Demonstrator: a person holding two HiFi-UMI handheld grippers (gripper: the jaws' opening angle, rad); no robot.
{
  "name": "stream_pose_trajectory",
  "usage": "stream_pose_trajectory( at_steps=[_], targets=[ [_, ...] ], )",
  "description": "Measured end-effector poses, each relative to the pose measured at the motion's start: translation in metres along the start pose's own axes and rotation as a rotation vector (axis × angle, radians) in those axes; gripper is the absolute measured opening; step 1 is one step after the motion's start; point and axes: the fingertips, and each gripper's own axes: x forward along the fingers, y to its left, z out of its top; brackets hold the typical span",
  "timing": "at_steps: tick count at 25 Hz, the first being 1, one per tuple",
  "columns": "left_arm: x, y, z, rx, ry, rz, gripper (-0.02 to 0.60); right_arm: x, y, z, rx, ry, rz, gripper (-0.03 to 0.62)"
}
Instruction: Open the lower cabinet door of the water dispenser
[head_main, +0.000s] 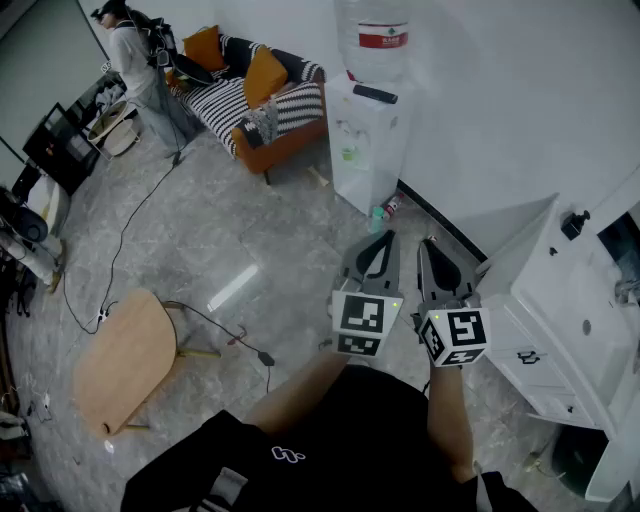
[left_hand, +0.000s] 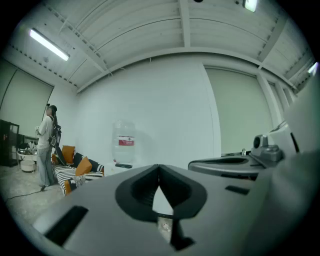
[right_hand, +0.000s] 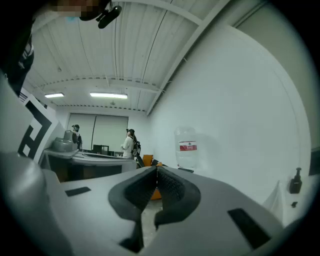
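The white water dispenser (head_main: 362, 150) stands against the far wall with a clear bottle (head_main: 375, 35) on top. Its lower door (head_main: 350, 185) looks closed. Both grippers are held level over the floor, well short of the dispenser and pointing toward it. My left gripper (head_main: 384, 238) and right gripper (head_main: 428, 245) sit side by side, each with its jaws together and nothing between them. In the left gripper view the jaws (left_hand: 159, 169) meet below the distant dispenser (left_hand: 123, 150). The right gripper view shows its jaws (right_hand: 156, 171) touching, with the bottle (right_hand: 187, 149) beyond.
A striped sofa (head_main: 255, 100) with orange cushions stands left of the dispenser, and a person (head_main: 135, 60) stands beyond it. A wooden stool (head_main: 125, 370) and a cable (head_main: 215, 325) lie on the floor at left. A white cabinet (head_main: 570, 320) is at right. Small bottles (head_main: 380, 212) sit at the dispenser's foot.
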Motion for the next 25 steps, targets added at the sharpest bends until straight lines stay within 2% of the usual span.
stream_pose_trajectory(
  at_steps=[9,20,25],
  targets=[
    [-0.003,0.007,-0.008,-0.006,0.017,0.034,0.011,0.002,-0.007,-0.001,0.030,-0.034,-0.001,0.011],
    [-0.026,0.046,-0.019,-0.038,0.042,0.149,0.011,0.017,0.002,0.002,0.055,-0.078,0.060,0.011],
    [-0.028,0.043,-0.017,-0.024,0.035,0.147,0.011,0.020,0.002,0.004,0.059,-0.089,0.069,0.011]
  ],
)
